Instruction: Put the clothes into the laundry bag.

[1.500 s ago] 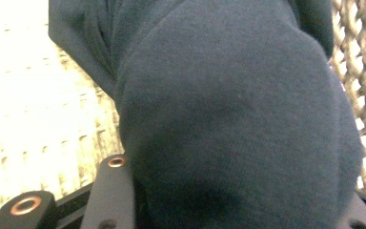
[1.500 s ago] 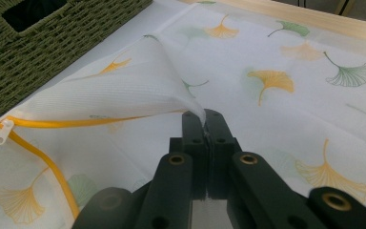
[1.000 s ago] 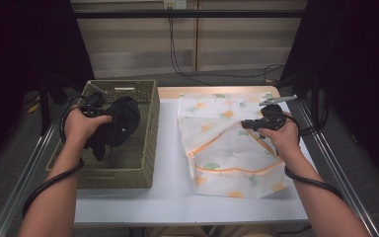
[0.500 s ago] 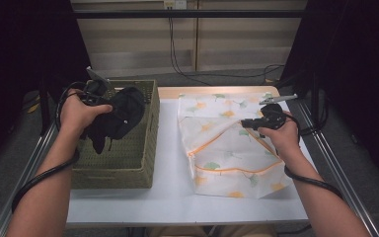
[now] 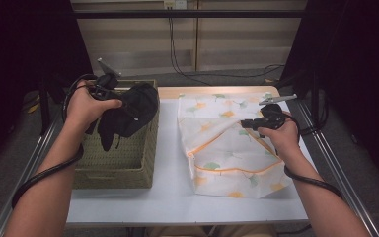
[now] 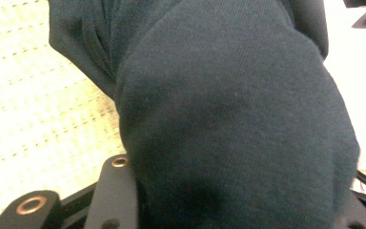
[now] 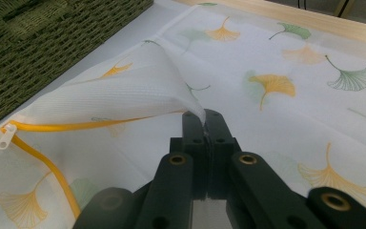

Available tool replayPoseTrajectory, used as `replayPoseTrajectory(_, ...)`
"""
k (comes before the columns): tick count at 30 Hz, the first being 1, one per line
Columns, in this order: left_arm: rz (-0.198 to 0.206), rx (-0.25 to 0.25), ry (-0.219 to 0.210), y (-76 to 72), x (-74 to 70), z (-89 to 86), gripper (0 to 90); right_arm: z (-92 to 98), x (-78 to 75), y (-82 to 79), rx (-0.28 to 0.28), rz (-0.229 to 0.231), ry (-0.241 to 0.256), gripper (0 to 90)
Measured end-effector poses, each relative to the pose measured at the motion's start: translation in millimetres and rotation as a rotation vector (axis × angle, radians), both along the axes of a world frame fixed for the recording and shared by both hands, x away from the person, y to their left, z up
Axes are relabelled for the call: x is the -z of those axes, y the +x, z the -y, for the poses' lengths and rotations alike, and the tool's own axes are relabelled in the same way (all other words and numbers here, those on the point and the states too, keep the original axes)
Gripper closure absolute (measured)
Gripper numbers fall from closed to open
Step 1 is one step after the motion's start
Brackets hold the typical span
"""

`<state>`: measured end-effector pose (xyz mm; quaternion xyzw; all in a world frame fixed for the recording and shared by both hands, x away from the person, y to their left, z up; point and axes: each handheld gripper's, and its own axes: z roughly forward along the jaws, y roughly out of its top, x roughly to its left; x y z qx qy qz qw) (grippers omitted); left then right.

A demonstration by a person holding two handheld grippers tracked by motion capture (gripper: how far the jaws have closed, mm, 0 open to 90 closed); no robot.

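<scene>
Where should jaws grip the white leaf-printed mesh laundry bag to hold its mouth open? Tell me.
Grip the white leaf-printed mesh laundry bag by its upper fabric layer beside the orange zipper, coming in low from the far side. That loose layer lifts into a tent, as the right gripper shows.

White table [image 5: 170,197]: woven basket [image 5: 123,165] set at left, leaf-print mesh bag [image 5: 232,163] laid at right.

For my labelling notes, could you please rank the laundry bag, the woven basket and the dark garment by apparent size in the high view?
1. Laundry bag, largest.
2. Woven basket, nearly as large; partly hidden, so this ranking is unsure.
3. Dark garment, clearly smallest.
</scene>
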<state>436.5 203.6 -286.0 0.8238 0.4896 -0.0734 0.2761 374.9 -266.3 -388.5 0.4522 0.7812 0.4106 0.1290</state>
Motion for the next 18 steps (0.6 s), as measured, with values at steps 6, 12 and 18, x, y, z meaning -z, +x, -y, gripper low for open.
replayPoseTrajectory(6,-0.012,0.053,-0.011,-4.5,-8.8,17.2,55.6,1.0,-1.1,0.9,0.001,0.003,0.007,90.0)
replayPoseTrajectory(12,-0.011,0.089,-0.033,-8.6,-14.0,32.5,55.6,0.0,-1.6,0.7,0.002,0.001,0.007,90.0)
replayPoseTrajectory(18,-0.017,0.144,-0.040,-14.6,-18.8,47.2,55.6,0.0,-1.7,1.0,0.001,-0.001,0.010,90.0)
